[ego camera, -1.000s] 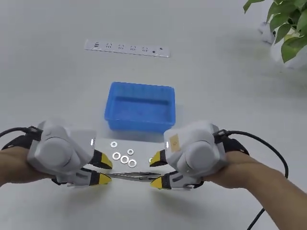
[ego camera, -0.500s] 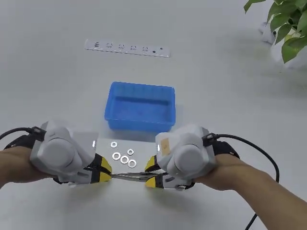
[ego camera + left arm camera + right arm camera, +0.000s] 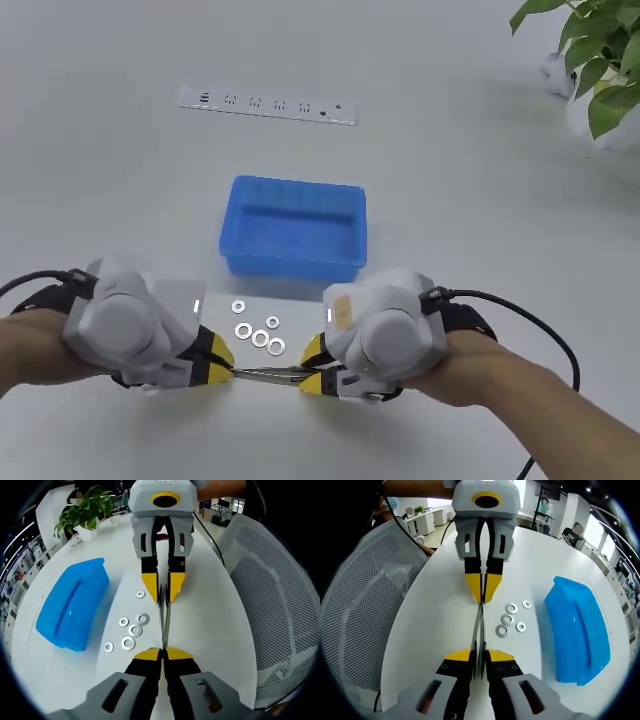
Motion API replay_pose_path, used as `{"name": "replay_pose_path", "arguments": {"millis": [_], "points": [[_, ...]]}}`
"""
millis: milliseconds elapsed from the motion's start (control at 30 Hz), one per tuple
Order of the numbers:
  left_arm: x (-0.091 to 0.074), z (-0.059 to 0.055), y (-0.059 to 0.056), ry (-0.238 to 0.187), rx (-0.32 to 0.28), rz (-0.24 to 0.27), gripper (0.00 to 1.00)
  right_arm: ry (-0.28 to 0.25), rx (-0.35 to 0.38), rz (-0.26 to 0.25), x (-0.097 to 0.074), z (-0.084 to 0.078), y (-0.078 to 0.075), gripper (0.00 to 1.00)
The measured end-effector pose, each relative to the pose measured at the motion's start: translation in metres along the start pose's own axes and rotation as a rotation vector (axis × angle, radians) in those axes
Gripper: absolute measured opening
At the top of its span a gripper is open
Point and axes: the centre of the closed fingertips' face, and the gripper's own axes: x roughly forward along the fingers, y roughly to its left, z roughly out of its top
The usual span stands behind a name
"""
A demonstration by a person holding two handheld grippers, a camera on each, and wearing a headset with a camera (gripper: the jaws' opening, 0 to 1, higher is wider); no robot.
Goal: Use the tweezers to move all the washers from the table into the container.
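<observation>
left gripper (image 3: 218, 362) and right gripper (image 3: 312, 365), each clamped on one end of the tweezers (image 3: 265, 373) held level between them, washers (image 3: 260, 338) loose on the table (image 3: 450, 200) just beyond, near the blue container (image 3: 292, 186); risk: uneven release could let the tweezers twist, drop and scatter washers.

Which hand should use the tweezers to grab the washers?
Probably the right hand-held gripper. It pinches the tweezers at their wider part, while their thin end sits in the left hand-held gripper. The washers lie just beside the tweezers.
</observation>
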Motion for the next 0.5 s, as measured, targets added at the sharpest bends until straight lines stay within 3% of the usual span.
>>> {"name": "replay_pose_path", "arguments": {"millis": [500], "points": [[-0.011, 0.011, 0.001, -0.017, -0.003, 0.019, 0.06, 0.012, -0.004, -0.003, -0.001, 0.000, 0.000, 0.13]]}}
